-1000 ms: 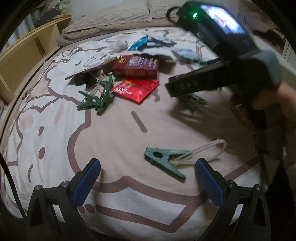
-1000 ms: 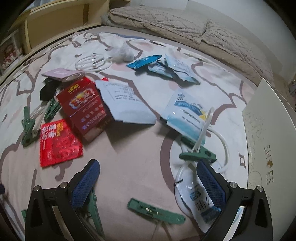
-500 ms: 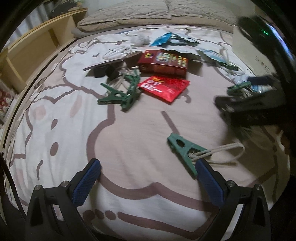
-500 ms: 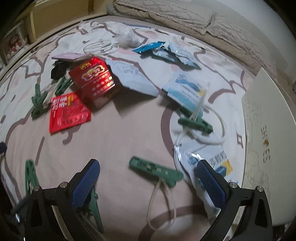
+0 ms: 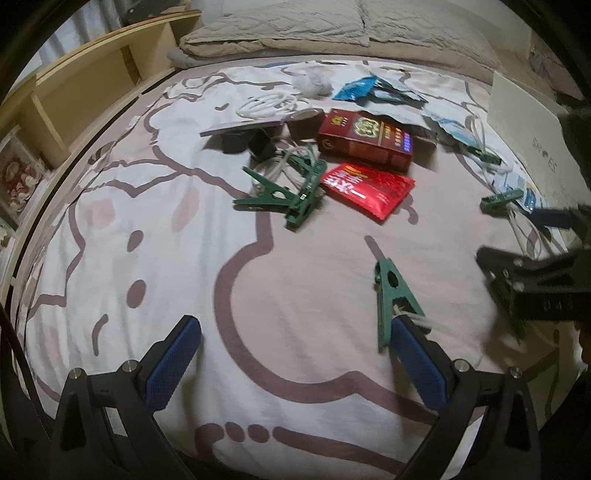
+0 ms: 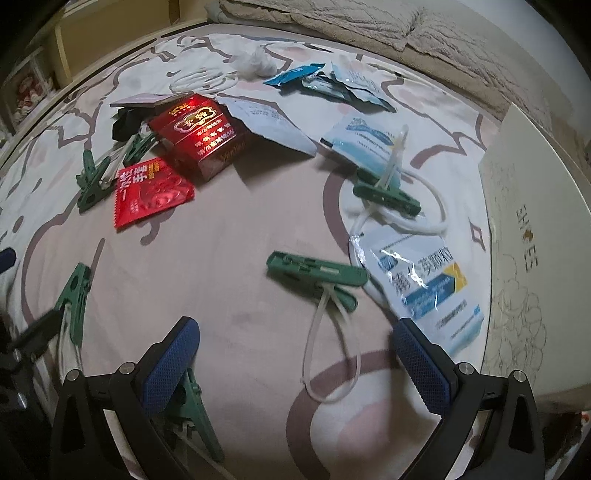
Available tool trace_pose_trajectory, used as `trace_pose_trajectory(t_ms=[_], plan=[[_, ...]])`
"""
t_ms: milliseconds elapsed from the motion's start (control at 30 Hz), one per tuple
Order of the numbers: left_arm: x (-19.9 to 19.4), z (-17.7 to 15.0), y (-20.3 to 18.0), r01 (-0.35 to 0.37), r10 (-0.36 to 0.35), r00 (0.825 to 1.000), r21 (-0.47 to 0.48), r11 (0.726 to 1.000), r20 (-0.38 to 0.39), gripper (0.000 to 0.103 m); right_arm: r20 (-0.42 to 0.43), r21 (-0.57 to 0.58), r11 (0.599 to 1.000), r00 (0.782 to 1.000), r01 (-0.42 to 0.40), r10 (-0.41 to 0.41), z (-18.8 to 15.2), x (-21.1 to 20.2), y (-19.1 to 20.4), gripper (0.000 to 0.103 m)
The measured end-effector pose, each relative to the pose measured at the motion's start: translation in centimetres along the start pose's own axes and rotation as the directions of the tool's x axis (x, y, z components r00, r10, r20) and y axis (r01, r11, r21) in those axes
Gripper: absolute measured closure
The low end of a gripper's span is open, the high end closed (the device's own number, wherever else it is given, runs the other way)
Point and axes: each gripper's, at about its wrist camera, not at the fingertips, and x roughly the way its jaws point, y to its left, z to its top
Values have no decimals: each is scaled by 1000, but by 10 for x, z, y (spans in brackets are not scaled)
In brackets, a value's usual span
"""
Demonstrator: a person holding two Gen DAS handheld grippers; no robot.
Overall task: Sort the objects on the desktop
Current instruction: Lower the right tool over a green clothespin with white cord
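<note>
Objects lie scattered on a bed sheet. A red box [image 5: 365,142] [image 6: 201,133], a red sachet [image 5: 367,190] [image 6: 151,190], several green clips and blue-white packets [image 6: 421,277] show. My left gripper [image 5: 295,354] is open and empty, low over the sheet; a green clip with a white loop [image 5: 391,295] lies beside its right finger [image 5: 417,363]. My right gripper [image 6: 295,354] is open and empty above a green clip with a white loop [image 6: 317,273]. Another green clip [image 6: 192,406] lies under its left finger [image 6: 170,363].
A white shoe box [image 6: 532,240] [image 5: 524,122] stands at the right. Pillows [image 5: 332,29] lie at the far end and a wooden shelf [image 5: 74,103] at the left. A coiled white cable [image 6: 203,77] and black adapters [image 5: 247,142] lie near the red box.
Both grippers have pulled back and lower over the sheet. The right gripper has slid to the right edge of the left view. The near green clip now sits by the left gripper's right finger.
</note>
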Motion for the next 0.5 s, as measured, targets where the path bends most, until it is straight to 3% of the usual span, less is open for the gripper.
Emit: trace_pose_trajectory(t_ms=[167,300,400,500], plan=[[-4,3,6,16,-15,1000,-29,999,21,0,15,18,1000,1000,13,-14,-1,-7,-4,0],[-13,6,5,85,-82,994,-45,995,65,0,61,64,998,998,-16,12,-2,-23,-14,0],[-18,8,-4,138,-135,987,-26,990,85,0,85,110,993,996,-44,34,-5,-32,-22,0],[-16,7,-18,136,-137,987,15,991,80,0,104,157,986,993,-64,48,-8,-39,-31,0]])
